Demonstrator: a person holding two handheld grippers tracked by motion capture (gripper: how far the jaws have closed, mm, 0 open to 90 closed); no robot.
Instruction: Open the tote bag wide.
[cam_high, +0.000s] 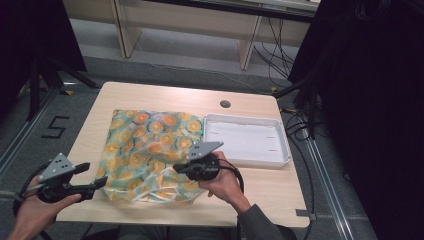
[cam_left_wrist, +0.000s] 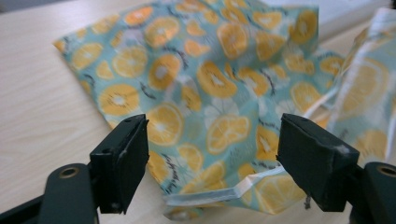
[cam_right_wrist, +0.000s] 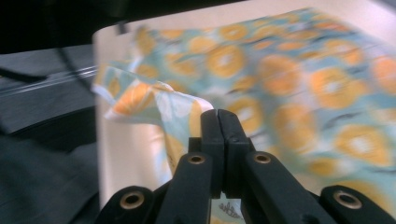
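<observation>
Two grippers on one cloth, left to right. Left gripper (cam_high: 95, 175) sits at the table's (cam_high: 150, 92) near-left edge, jaws spread wide and empty, tips just at the cloth's left hem. In the left gripper view its jaws stand well apart with the crumpled near corner of the orange-slice cloth (cam_left_wrist: 210, 88) lying on the wood between and ahead of them; pads not pressing on it, white hem just ahead of the right jaw.

Cloth (cam_high: 150, 150): teal with orange slices, spread over the table's left-middle, far edge flat, near edge rucked up. Its right edge lies against the tray.

Right gripper (cam_high: 179, 169) is over the cloth's near-right part, held by the person's hand (cam_high: 222, 180), pointing left. In the right gripper view the jaws are clenched tight together with a fold of the cloth (cam_right_wrist: 154, 105) pinched at the tips, hem edge lifted off the table and flopping left. That view is motion-blurred.

White tray (cam_high: 280, 162) sits at the right, beside the cloth's right edge.
</observation>
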